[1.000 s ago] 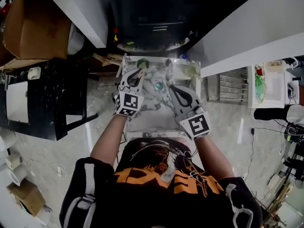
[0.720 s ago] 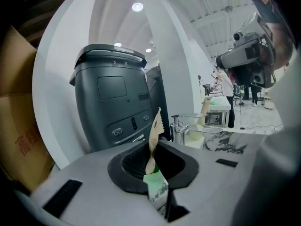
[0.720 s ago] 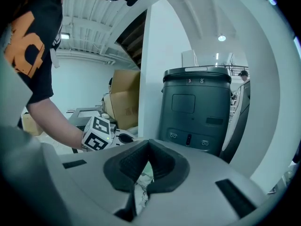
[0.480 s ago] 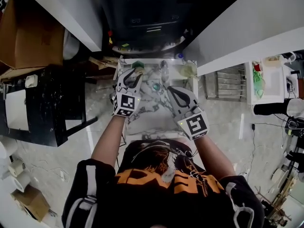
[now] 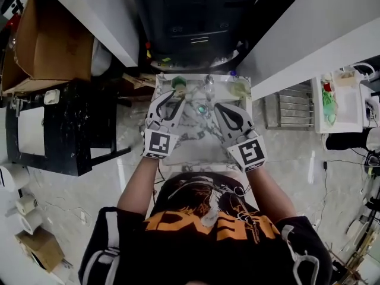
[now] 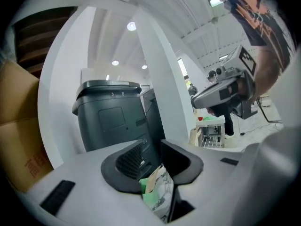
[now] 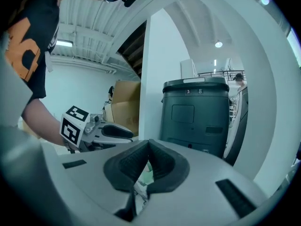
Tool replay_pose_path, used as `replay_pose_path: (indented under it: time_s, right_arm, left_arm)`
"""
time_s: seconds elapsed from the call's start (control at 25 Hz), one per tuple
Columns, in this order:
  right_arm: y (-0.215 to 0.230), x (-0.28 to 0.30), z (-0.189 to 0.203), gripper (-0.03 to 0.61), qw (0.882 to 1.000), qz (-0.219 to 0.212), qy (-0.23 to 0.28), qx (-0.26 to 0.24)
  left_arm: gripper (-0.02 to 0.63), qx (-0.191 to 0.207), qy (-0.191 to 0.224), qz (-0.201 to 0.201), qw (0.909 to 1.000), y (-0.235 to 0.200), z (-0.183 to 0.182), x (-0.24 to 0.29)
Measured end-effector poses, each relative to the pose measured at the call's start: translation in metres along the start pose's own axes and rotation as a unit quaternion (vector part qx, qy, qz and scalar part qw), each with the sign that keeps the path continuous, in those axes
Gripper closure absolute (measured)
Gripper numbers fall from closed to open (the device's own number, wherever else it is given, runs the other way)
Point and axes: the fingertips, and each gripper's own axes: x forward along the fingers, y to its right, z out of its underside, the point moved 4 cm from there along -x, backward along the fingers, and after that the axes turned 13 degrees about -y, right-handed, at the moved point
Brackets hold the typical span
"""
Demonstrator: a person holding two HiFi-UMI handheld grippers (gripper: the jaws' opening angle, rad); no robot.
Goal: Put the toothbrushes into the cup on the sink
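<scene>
A green cup (image 5: 178,82) stands at the back left corner of the marble sink (image 5: 190,147). My left gripper (image 5: 173,96) hovers just in front of the cup. Its jaws have just been opening and now stand open, with nothing pressed between them. In the left gripper view the green cup (image 6: 147,199) shows low through the gap of that gripper (image 6: 153,150), with a pale tan piece (image 6: 152,181) sticking up from it. My right gripper (image 5: 221,108) is over the basin's right side, right of the drain (image 5: 202,108). In the right gripper view its jaws (image 7: 148,147) are shut with nothing seen between them.
A faucet (image 5: 208,81) and a pale round object (image 5: 239,88) sit along the sink's back edge. A dark grey bin (image 5: 190,22) stands behind the sink between white walls. A cardboard box (image 5: 53,34) and a black table (image 5: 65,123) are at the left, a white cart (image 5: 338,103) at the right.
My left gripper has opened and risen, drawing back a little from the green cup. The right gripper has stayed where it was, shut.
</scene>
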Motion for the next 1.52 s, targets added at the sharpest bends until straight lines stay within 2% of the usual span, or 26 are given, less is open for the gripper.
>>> replay_pose_path:
  time_s: [0.2, 0.32, 0.48, 0.6, 0.64, 0.76, 0.8, 1.12, 1.52]
  right_arm:
    - [0.003, -0.024, -0.014, 0.565, 0.999, 0.007, 0.049, 0.005]
    - [0.004, -0.042, -0.02, 0.565, 0.998, 0.009, 0.065, 0.002]
    - [0.006, -0.068, -0.032, 0.565, 0.995, 0.018, 0.095, -0.002]
    - [0.01, -0.088, -0.041, 0.565, 0.993, 0.024, 0.116, 0.003]
    - [0.01, -0.094, -0.043, 0.565, 0.992, 0.025, 0.123, 0.005]
    - [0.012, -0.111, -0.044, 0.565, 0.99, 0.024, 0.136, 0.008]
    - [0.012, -0.115, -0.042, 0.565, 0.99, 0.022, 0.138, 0.008]
    - [0.014, -0.129, -0.033, 0.565, 0.99, 0.009, 0.142, -0.001]
    - [0.018, -0.141, -0.024, 0.565, 0.99, -0.009, 0.142, -0.012]
  left_arm:
    - [0.544, 0.02, 0.047, -0.019, 0.9985, 0.008, -0.054, -0.039]
    - [0.561, 0.027, 0.065, -0.023, 0.9973, 0.026, -0.082, -0.057]
    - [0.578, 0.013, 0.086, -0.005, 0.9962, 0.052, -0.11, -0.072]
    - [0.583, 0.02, 0.094, 0.013, 0.9953, 0.07, -0.124, -0.079]
    - [0.584, 0.015, 0.097, 0.018, 0.995, 0.075, -0.128, -0.081]
    - [0.584, -0.051, 0.114, 0.026, 0.9918, 0.087, -0.138, -0.088]
    - [0.584, -0.055, 0.116, 0.027, 0.9913, 0.091, -0.141, -0.089]
    - [0.586, -0.054, 0.113, 0.024, 0.9918, 0.111, -0.15, -0.091]
    - [0.586, -0.062, 0.112, -0.013, 0.9917, 0.121, -0.15, -0.097]
